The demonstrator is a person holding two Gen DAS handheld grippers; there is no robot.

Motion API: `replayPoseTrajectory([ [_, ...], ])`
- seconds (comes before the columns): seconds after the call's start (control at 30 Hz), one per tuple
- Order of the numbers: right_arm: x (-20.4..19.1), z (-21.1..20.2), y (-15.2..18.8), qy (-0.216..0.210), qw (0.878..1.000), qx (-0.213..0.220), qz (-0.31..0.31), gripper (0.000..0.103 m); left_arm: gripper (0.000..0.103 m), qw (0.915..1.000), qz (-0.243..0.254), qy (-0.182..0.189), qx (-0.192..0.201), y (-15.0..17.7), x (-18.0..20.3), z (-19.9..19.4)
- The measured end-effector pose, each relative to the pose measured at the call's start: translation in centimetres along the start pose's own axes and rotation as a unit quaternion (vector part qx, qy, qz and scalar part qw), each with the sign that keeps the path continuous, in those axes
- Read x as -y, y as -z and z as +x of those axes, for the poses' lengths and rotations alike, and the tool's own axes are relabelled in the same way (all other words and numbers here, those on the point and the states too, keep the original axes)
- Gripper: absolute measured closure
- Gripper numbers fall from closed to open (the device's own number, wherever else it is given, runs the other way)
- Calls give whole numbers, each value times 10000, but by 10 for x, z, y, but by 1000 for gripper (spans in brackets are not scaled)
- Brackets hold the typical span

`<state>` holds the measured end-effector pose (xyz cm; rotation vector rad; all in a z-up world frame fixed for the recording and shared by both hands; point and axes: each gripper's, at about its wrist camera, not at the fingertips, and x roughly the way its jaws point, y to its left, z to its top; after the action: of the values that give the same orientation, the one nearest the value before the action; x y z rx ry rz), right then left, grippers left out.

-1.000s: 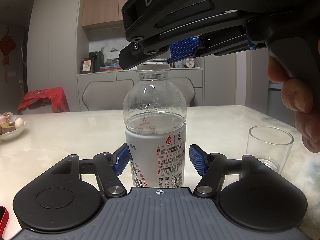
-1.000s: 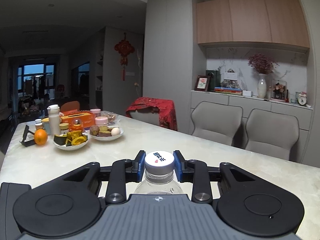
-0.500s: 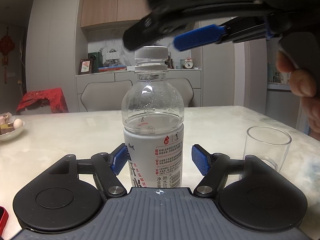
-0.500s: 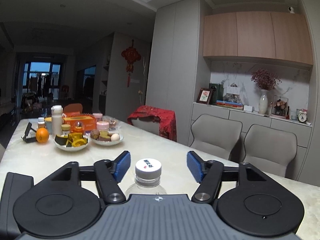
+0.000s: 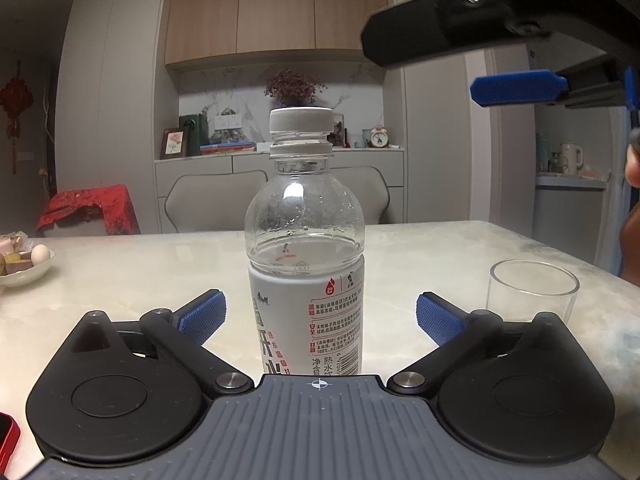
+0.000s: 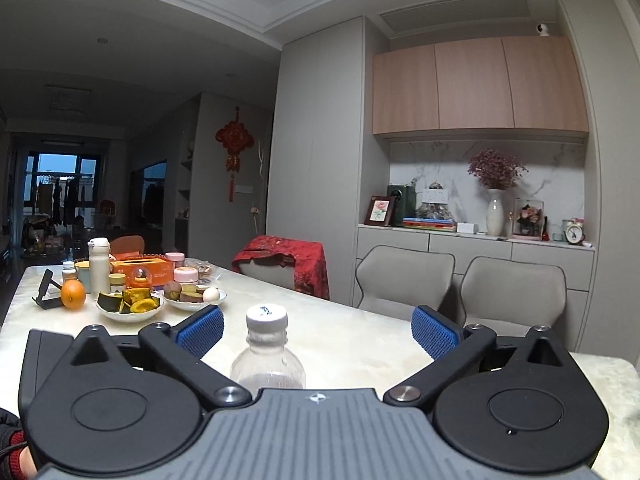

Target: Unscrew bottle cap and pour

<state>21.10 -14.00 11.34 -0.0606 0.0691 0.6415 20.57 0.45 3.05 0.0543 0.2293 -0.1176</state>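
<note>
A clear water bottle [image 5: 306, 280] with a white label stands upright on the marble table, its white cap [image 5: 301, 121] on. My left gripper [image 5: 320, 316] is open, its blue pads apart on either side of the bottle's lower body. My right gripper [image 6: 318, 330] is open and empty, above and to the right of the bottle; the cap [image 6: 267, 317] sits below its left pad. In the left wrist view it [image 5: 516, 88] hangs at the upper right. An empty clear glass [image 5: 532, 292] stands to the right of the bottle.
Bowls of food [image 6: 130, 306], an orange [image 6: 73, 294], a tissue box [image 6: 142, 270] and jars sit at the table's far left end. Grey chairs [image 6: 404, 280] stand behind the table. A red object [image 5: 6, 438] lies at the near left edge.
My right gripper let go of the cap, opened wide, and moved up and to the right. My left gripper opened wider around the bottle. The cap stays on the bottle.
</note>
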Motion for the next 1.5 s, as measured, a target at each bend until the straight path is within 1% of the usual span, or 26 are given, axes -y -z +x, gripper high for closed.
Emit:
replayPoseTrajectory([
  [0.2, -2, -3, 6, 52, 10000, -5, 50, 0, 0, 10000, -69, -18, -17, 0, -1, 1],
  [0.43, -5, -8, 13, 115, 9999, -13, 76, 0, 0, 10000, -32, -7, 42, 0, 0, -2],
  [0.67, -8, -9, 13, 133, 9999, 32, 55, 0, 0, 9999, -90, -16, 50, 1, 0, -3],
  [1.1, -14, -12, 16, 188, 9996, 135, 135, 0, 0, 10000, -55, -20, 76, 0, 3, -5],
  [1.2, -13, -10, 14, 128, 9998, 137, -33, 0, 0, 9999, -78, -31, 66, 0, 4, -5],
  [1.27, -19, -4, 10, 195, 9994, 105, -250, 0, 0, 9999, -92, -32, 55, 0, 4, -5],
  [1.37, -28, 6, 5, 229, 9984, 63, -504, 8, 0, 9999, -136, -13, 44, 0, 3, -4],
  [1.4, -28, 9, 3, 185, 9985, 8, -509, 10, 0, 9999, -161, -2, 46, 0, 3, -4],
  [1.43, -29, 13, 2, 133, 9987, -47, -500, 16, 0, 9998, -182, 8, 49, 0, 2, -3],
  [1.5, -27, 20, -1, -10, 9991, -153, -406, 19, 0, 9998, -196, 33, 58, -1, 2, -3],
])
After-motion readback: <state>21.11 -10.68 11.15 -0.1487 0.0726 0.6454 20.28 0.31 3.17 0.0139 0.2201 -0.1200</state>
